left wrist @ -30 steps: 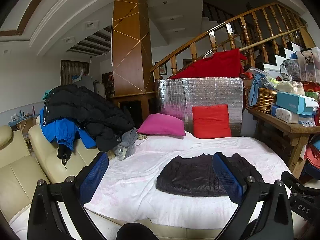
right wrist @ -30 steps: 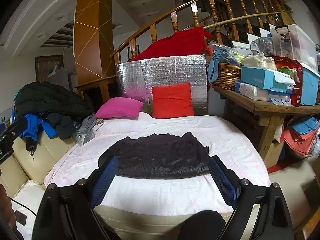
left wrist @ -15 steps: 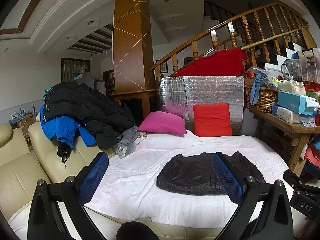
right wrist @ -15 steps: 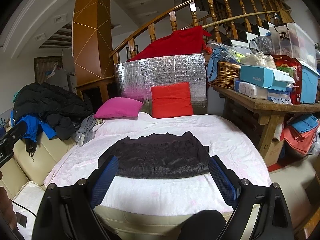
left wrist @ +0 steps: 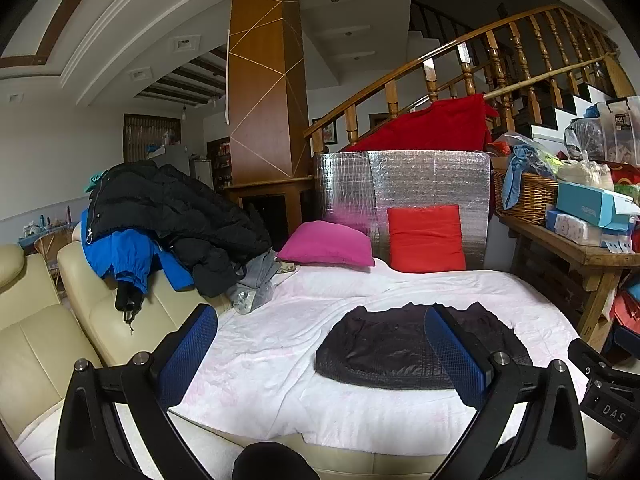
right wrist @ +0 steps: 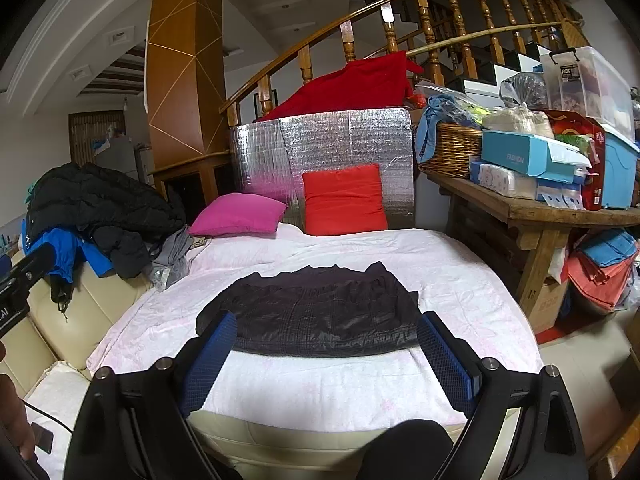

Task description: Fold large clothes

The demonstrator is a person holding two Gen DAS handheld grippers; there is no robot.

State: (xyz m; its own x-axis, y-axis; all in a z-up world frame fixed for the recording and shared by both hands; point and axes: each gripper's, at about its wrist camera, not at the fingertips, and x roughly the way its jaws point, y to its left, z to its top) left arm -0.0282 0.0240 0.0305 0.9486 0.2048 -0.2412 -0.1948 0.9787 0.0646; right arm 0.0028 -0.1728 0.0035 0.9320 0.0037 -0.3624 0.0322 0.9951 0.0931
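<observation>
A dark quilted garment (left wrist: 394, 350) lies folded flat on the white sheet (left wrist: 280, 344) of the bed; it also shows in the right wrist view (right wrist: 316, 314). My left gripper (left wrist: 320, 344) is open and empty, held back from the bed's near edge, left of the garment. My right gripper (right wrist: 326, 352) is open and empty, held in front of the garment with its blue pads either side of the garment's near edge, not touching it.
A pile of black and blue jackets (left wrist: 160, 220) lies on the cream sofa (left wrist: 44, 320) at the left. A pink pillow (left wrist: 326, 244) and a red pillow (left wrist: 426, 238) lean at the bed's head. A cluttered wooden table (right wrist: 532, 212) stands at the right.
Both grippers have drifted very slightly; the garment has not moved and both stay open.
</observation>
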